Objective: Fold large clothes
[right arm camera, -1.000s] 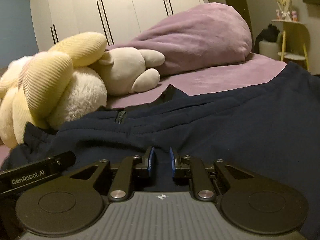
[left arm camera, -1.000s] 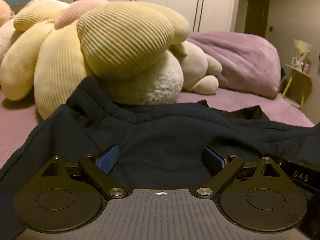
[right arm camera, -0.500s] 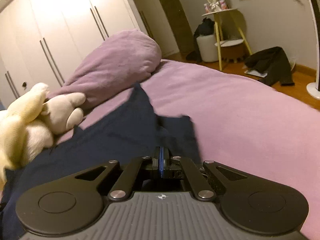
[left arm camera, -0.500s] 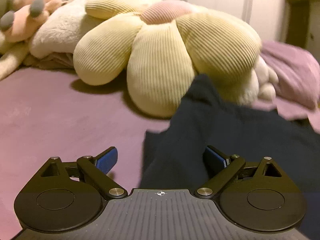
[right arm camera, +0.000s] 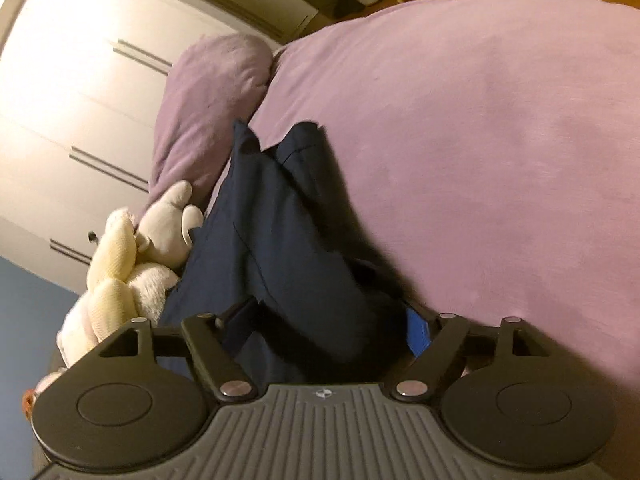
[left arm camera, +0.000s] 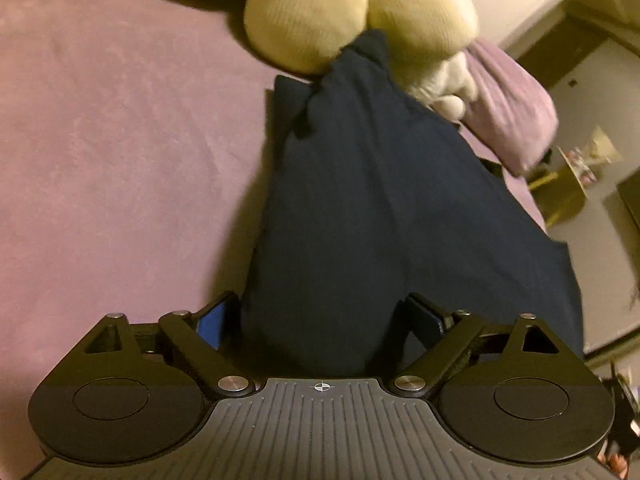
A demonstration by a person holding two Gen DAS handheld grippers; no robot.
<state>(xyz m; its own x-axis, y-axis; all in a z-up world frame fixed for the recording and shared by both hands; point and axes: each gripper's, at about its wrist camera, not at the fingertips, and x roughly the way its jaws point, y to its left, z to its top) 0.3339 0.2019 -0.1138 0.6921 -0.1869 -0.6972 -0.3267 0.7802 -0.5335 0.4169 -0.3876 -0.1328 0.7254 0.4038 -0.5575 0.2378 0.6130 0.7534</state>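
Note:
A dark navy garment (left arm camera: 380, 200) lies bunched in a long strip on the purple bed (left arm camera: 120, 140), its far end against a yellow flower plush (left arm camera: 340, 8). My left gripper (left arm camera: 320, 320) is open above its near end, with cloth filling the wide gap between the fingers. In the right wrist view the same garment (right arm camera: 280, 232) runs away from me across the bed (right arm camera: 500, 140) in overlapping folds. My right gripper (right arm camera: 328, 326) is open too, its fingers spread either side of a thick fold of the cloth.
Plush toys (right arm camera: 116, 264) and a rolled purple duvet (right arm camera: 212, 92) crowd the head of the bed. White wardrobe doors (right arm camera: 80, 100) stand behind them. A yellow side table (left arm camera: 576, 176) and the floor lie past the bed's right edge.
My right gripper, shut half a second ago, now stands open. Both grippers have risen and tipped down over the garment. The left has stayed open throughout.

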